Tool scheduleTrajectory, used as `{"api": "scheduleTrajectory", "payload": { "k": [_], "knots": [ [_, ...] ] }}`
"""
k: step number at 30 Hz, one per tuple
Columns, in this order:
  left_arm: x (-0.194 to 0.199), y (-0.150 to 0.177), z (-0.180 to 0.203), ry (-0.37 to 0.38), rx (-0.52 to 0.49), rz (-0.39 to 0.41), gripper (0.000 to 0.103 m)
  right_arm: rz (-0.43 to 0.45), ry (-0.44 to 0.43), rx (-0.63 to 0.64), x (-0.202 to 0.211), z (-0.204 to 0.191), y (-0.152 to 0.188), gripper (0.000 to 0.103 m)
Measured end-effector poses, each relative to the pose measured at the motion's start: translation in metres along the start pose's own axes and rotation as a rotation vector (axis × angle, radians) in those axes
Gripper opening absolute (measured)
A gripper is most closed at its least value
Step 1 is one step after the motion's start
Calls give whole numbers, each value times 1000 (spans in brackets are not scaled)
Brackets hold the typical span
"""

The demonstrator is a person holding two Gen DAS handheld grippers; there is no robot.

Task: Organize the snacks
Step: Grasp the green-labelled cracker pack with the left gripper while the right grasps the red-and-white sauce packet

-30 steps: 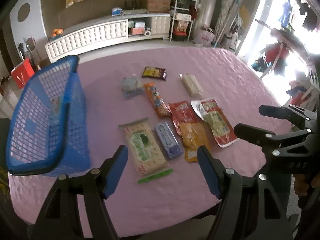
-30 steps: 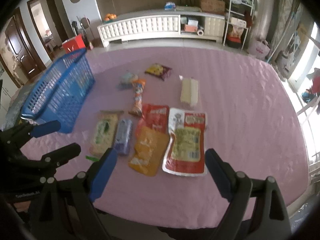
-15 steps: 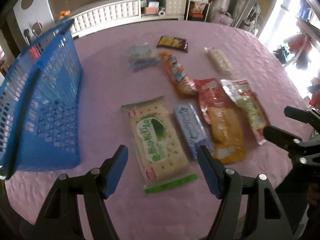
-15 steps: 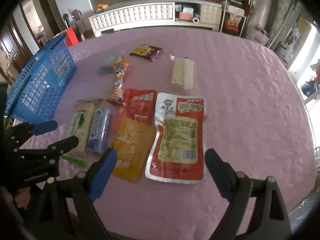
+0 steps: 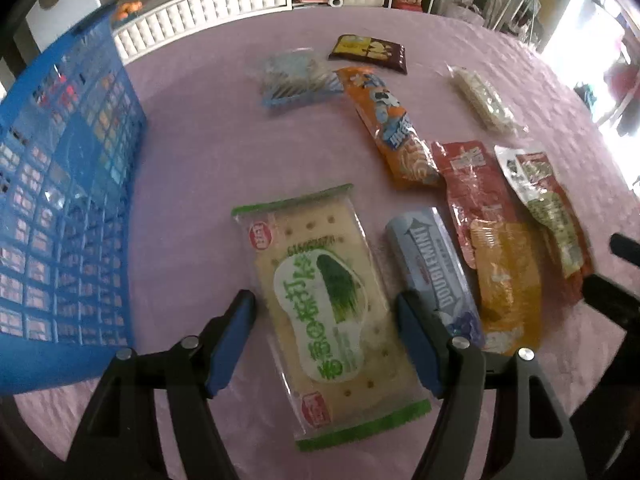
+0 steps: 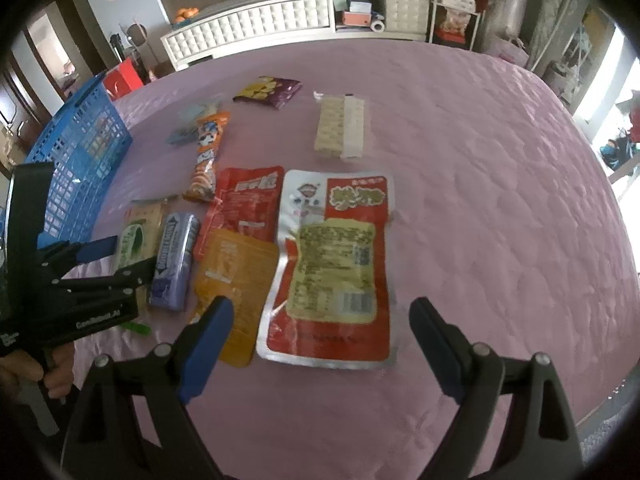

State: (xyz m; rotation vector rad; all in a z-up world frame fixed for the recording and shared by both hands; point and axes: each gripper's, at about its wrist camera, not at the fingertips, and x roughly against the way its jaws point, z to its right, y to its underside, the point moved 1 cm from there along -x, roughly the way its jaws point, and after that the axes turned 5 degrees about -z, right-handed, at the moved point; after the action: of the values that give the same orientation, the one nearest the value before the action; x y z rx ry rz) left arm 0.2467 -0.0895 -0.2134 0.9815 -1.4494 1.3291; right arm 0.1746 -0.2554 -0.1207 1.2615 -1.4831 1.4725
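Several snack packs lie on the pink tablecloth (image 6: pixel 500 184). My left gripper (image 5: pixel 326 312) is open, its fingers on either side of the green cracker pack (image 5: pixel 320 300), just above it. A grey Doublemint gum pack (image 5: pixel 436 268) lies right of it. My right gripper (image 6: pixel 320 320) is open above the near end of the big red and silver pouch (image 6: pixel 336 264). An orange pouch (image 6: pixel 232 272), a red pouch (image 6: pixel 244 204), an orange cookie pack (image 6: pixel 208 152), a white wafer pack (image 6: pixel 340 128), a purple chip bag (image 6: pixel 268 92) and a blue packet (image 5: pixel 296 76) lie around. The left gripper shows in the right wrist view (image 6: pixel 120 256).
A blue plastic basket (image 5: pixel 60 200) stands at the table's left side, close to the left gripper. A white cabinet (image 6: pixel 256 28) and shelves stand beyond the far edge. The table's near edge is just below both grippers.
Both grippers have come down and forward toward the snacks. The left one now straddles the green cracker pack; the right one hangs over the red and silver pouch. Both remain open.
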Motion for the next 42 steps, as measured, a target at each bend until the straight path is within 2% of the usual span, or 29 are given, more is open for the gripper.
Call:
{"api": "scheduleTrajectory", "payload": {
  "k": [3,8,19,30,36,40,42],
  "knots": [
    [-1,0,-1,1,27,3,70,1,0,-14,3,4,2,92],
    [3,6,1,1,33,15,57,-4,-13,-41,8,11,6,92],
    [15,29,5,32,58,37,57,-32,-70,-81,1,20,2,92],
    [32,29,5,38,62,85,57,-122,-104,-35,-41,11,-27,93],
    [34,25,4,31,52,101,57,-101,-74,-9,-45,8,-31,92],
    [29,25,2,43,65,94,57,-93,-10,28,-46,2,-27,85],
    [25,26,1,49,73,85,57,-85,26,18,-45,2,-25,78]
  ]
}}
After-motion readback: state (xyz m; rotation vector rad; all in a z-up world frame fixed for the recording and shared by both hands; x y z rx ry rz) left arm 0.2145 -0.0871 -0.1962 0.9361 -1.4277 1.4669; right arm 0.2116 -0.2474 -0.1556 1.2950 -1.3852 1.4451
